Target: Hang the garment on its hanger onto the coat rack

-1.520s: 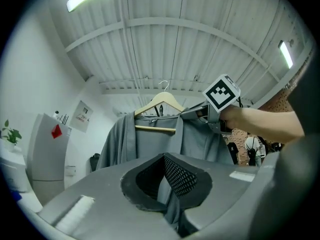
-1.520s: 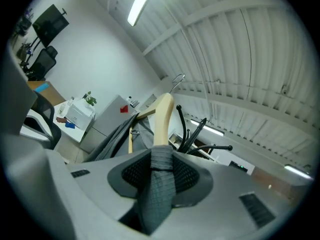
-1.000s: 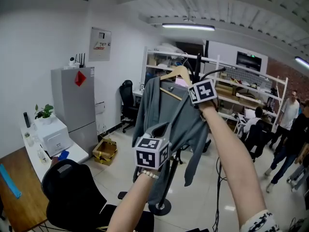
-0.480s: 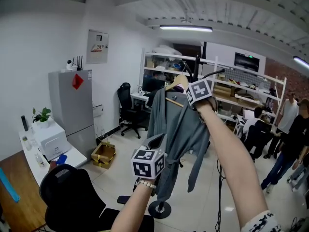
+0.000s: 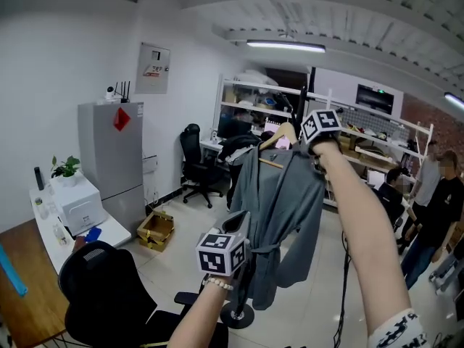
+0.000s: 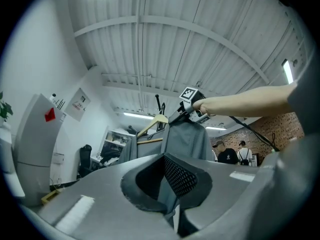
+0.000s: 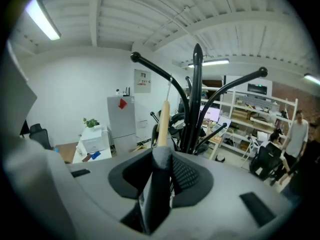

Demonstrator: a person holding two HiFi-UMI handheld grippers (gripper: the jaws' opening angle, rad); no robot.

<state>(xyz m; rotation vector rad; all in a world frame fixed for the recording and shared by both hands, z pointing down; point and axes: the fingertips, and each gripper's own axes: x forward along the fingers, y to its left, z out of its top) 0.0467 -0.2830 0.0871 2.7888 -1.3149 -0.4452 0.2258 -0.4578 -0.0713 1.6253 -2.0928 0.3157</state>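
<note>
Evidently the hanging step is at its last stretch. The right gripper (image 7: 160,171) is clamped on the grey garment (image 7: 155,199) where it wraps the shoulder of the wooden hanger (image 7: 162,121), and it holds that end just in front of the black coat rack (image 7: 196,101). Lower down, the left gripper (image 6: 171,184) pinches a fold of the same cloth and keeps the hem gathered. The garment hangs full length from the raised hand, beside the rack's pole.

Whether the hook already sits over a prong I cannot tell. The next move probably calls for easing it onto one of the upswept arms, then letting go above and below.

The cloth is soft, matte and limp. The hanger is smooth pale wood, gently curved. The rack is slim dark metal with knobbed tips and a round base (image 5: 238,315).
</note>
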